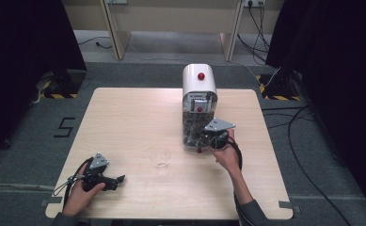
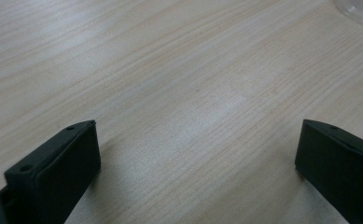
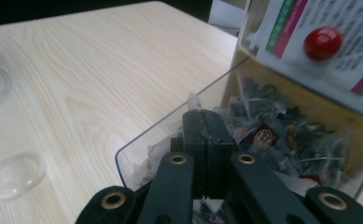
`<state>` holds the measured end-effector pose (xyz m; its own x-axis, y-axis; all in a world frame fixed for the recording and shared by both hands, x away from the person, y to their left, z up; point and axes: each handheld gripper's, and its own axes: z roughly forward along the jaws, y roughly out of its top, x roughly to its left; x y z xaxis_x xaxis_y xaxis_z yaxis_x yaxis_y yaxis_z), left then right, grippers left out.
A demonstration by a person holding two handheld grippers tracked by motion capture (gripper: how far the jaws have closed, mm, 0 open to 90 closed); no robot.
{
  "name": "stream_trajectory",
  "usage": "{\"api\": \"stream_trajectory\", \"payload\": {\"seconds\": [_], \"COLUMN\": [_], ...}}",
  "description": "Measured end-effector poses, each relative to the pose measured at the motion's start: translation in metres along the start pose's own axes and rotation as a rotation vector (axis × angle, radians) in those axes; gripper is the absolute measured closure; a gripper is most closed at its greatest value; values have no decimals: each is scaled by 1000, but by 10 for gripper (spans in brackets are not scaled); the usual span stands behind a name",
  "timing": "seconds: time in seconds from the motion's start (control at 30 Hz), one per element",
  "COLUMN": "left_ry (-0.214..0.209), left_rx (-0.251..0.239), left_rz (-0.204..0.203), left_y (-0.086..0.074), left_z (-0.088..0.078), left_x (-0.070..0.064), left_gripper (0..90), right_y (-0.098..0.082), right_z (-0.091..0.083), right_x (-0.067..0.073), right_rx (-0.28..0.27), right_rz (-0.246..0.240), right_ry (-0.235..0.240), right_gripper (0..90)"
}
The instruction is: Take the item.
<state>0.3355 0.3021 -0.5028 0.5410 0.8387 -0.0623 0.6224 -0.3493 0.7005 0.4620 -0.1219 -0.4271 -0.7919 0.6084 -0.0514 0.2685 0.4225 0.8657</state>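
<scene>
Right gripper [image 3: 202, 116] reaches into dispenser [image 1: 199, 101] tray among tea bags [image 3: 268, 135], jaws pressed together (whether a bag is pinched, cannot tell). Cup [image 1: 160, 157] sits just left of dispenser. Left gripper [image 1: 119, 179] rests farther left, 2 jaws wide apart.

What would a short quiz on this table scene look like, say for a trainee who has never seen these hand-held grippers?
1. True or false: the left gripper has its jaws wide apart, with bare wooden table between them.
2. What fills the clear bin of the white dispenser that the right gripper reaches into?
A. coins
B. small sachets, tea bags by their look
C. screws
3. Fill in: the clear plastic cup stands between the two grippers and is ____.

Key
1. True.
2. B; the jaws are pressed together among the sachets, though whether they pinch one cannot be told.
3. Empty.
</scene>
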Motion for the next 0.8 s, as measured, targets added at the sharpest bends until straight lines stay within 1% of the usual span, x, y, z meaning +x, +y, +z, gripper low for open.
{"api": "stream_trajectory", "payload": {"seconds": [0.03,0.1,0.17,0.2,0.23,0.3,0.53,0.8], "left_ry": [0,0,0,0,0,0,0,0], "left_rx": [0,0,1,0,0,0,0,0], "left_rz": [0,0,0,0,0,0,0,0], "left_y": [0,0,0,0,0,0,0,0], "left_z": [0,0,0,0,0,0,0,0], "left_x": [0,0,0,0,0,0,0,0], "left_gripper": [0,0,0,0,0,0,0,0], "right_y": [3,6,7,8,9,11,15,19], "right_z": [-5,-9,-12,-13,-14,-17,-23,-28], "right_x": [-1,-1,-1,-1,-1,-1,0,3], "right_rx": [-13,-33,-45,-52,-60,-73,-96,-110], "right_rz": [-5,-8,-7,6,-1,2,-1,-3], "right_ry": [-7,-8,-7,-4,-6,-2,-2,-4], "right_gripper": [900,900,900,900,900,900,900,900]}}
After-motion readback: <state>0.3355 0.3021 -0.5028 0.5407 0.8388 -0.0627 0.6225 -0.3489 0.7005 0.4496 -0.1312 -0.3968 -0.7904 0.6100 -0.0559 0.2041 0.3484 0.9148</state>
